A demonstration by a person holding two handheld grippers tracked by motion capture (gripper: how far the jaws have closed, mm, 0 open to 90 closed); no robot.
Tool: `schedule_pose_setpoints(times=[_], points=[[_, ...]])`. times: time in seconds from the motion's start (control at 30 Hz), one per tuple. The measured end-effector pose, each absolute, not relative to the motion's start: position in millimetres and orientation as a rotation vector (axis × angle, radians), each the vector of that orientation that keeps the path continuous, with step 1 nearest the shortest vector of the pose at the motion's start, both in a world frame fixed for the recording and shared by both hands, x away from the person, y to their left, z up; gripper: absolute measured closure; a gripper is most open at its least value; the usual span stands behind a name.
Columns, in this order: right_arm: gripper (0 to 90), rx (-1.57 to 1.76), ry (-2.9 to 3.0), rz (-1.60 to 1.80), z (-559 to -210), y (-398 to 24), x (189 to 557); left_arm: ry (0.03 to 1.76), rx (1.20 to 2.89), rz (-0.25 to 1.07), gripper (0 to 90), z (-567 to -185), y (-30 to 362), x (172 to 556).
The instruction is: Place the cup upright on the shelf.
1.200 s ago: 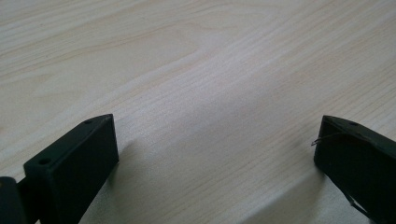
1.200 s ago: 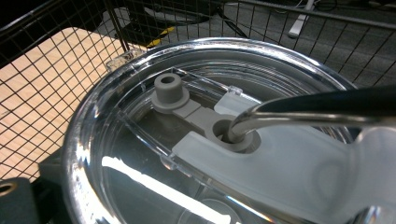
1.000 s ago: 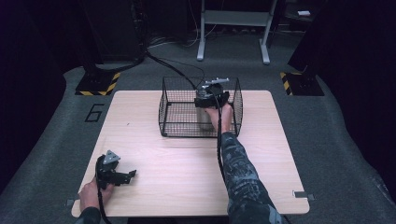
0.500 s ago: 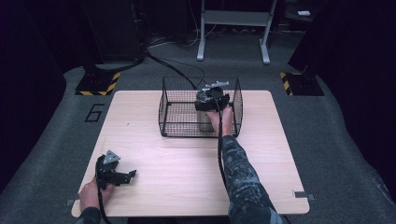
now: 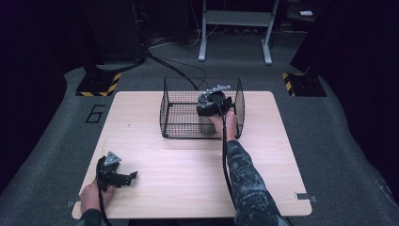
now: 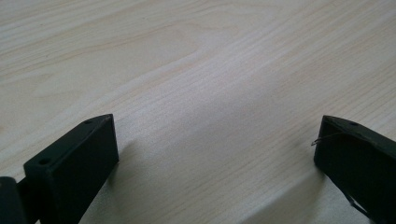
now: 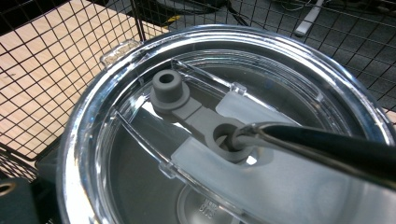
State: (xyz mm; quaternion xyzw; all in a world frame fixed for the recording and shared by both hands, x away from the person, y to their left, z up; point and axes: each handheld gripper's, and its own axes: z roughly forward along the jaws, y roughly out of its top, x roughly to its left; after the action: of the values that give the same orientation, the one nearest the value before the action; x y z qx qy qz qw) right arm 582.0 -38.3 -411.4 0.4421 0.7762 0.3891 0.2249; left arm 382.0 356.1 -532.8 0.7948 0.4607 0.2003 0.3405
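A steel tumbler with a clear lid stands inside a black wire basket at the back of the wooden table. A dark metal straw passes through the lid's grey stopper hole. My right gripper reaches down into the basket from above and grips the tumbler near its top; one finger shows beside the lid's rim, and the other is hidden by the lid. My left gripper rests open at the table's front left, with bare wood between its jaws.
The basket's wire walls rise close around the tumbler and the right hand. Beyond the table lie a grey carpeted floor, yellow-and-black striped floor markers and the legs of a metal stand.
The right gripper and the tumbler have sunk slightly lower inside the basket. The left gripper has not moved.
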Motion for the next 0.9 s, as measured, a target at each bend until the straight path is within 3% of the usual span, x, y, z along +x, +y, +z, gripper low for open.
schedule_pose_setpoints(times=[0.9], points=[[0.0,1.348,2.192,1.045,-394.3,-42.8,573.0,1.197,2.070,0.522,0.0,-532.7,356.2,382.1]])
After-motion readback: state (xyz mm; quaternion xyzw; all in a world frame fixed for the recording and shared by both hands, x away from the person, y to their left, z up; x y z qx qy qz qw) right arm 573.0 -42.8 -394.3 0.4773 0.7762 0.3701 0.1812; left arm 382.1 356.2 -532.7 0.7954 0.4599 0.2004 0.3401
